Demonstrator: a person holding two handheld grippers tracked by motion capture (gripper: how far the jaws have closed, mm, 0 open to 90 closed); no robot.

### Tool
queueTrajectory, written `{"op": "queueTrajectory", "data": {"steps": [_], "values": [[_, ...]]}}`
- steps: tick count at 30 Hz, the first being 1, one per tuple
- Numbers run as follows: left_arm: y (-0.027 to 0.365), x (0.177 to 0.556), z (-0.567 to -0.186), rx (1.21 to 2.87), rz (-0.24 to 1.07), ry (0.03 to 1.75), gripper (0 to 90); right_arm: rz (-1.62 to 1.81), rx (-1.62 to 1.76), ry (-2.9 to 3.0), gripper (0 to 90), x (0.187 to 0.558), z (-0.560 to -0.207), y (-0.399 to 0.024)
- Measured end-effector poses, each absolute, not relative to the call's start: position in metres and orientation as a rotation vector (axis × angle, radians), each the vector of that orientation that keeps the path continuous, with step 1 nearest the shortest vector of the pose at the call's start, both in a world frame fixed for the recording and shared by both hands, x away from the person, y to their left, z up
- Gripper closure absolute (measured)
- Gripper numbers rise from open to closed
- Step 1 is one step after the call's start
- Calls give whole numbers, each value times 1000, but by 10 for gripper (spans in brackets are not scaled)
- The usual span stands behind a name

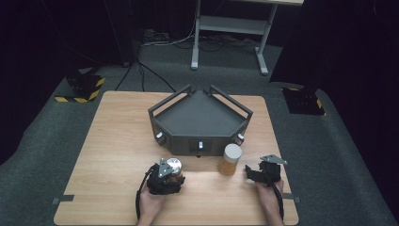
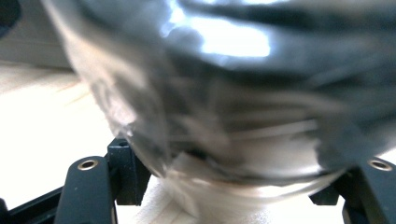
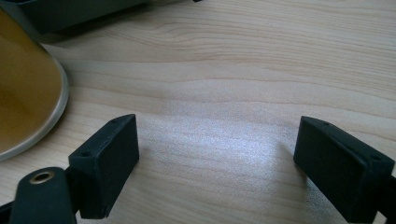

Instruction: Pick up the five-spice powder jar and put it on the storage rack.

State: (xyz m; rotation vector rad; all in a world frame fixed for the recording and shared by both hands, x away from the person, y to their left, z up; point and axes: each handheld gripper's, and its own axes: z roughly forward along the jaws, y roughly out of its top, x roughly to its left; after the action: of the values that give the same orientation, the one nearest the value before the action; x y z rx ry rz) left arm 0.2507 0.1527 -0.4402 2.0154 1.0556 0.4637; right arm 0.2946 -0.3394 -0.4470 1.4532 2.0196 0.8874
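A shiny silver-topped object stands on the wooden table near its front edge, left of centre. My left gripper is shut on it from the near side. In the left gripper view the blurred, reflective silver object sits between the two black jaws of the left gripper. An amber jar with a white lid stands to the right. My right gripper rests just right of that jar, open, with nothing but bare wood between the jaws of the right gripper. The amber jar sits beyond its left jaw.
A dark grey angular tray with railed sides and small knobs on its front occupies the table's middle, just behind both jars. The table's front edge lies close under the person's hands. A metal desk frame stands on the floor behind.
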Motion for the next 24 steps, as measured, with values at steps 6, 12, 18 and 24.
{"op": "queueTrajectory", "data": {"steps": [6, 12, 18, 24], "values": [[156, 252, -430, 2016, 467, 1054, 311, 887, 1453, 2020, 140, 295, -447, -339], [156, 254, -416, 2015, 489, 1042, 311, 887, 1453, 2020, 140, 295, -447, -339], [153, 260, -397, 2042, 508, 1008, 311, 887, 1453, 2020, 140, 295, -447, -339], [155, 269, -380, 2026, 471, 987, 311, 887, 1452, 2020, 140, 294, -447, -339]]}}
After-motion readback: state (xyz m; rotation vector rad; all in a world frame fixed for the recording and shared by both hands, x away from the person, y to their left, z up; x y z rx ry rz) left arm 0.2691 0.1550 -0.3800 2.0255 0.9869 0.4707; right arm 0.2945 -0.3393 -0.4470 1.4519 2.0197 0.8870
